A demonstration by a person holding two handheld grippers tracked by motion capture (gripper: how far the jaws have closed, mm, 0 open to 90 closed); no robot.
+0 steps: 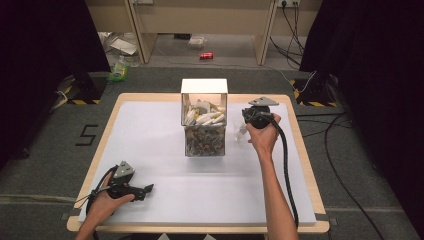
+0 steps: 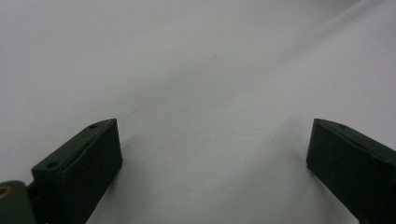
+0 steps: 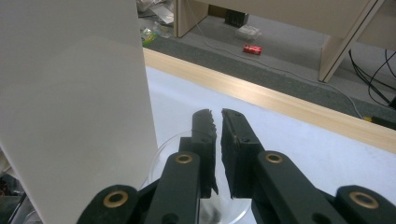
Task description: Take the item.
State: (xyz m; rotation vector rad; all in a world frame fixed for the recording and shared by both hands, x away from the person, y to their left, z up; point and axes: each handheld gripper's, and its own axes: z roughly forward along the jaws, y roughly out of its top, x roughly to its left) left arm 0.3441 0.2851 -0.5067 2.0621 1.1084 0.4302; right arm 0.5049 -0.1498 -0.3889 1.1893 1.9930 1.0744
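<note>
We hold the right gripper (image 1: 248, 119) just beside the right wall of the clear, white-topped box filled with small packets and pieces (image 1: 204, 125), our landmark at the back middle of the tabletop (image 1: 150, 150). In the right gripper view its jaws stand nearly together, pinching the rim of a clear round plastic cup (image 3: 161, 154) that sits hard against the box's white side (image 3: 74, 102) (whether the thin wall is truly caught between them we cannot say for certain). The left gripper (image 1: 142, 190) rests well away from the box, near the front left of the tabletop, its jaws wide apart over bare white surface with nothing between them.

The risks, as we judge them: the thin, slick rim could slide out of so narrow a bite if we lift quickly; squeezing harder could buckle the cup; and swinging toward the box could knock the cup against its wall and tip or drop it.
</note>
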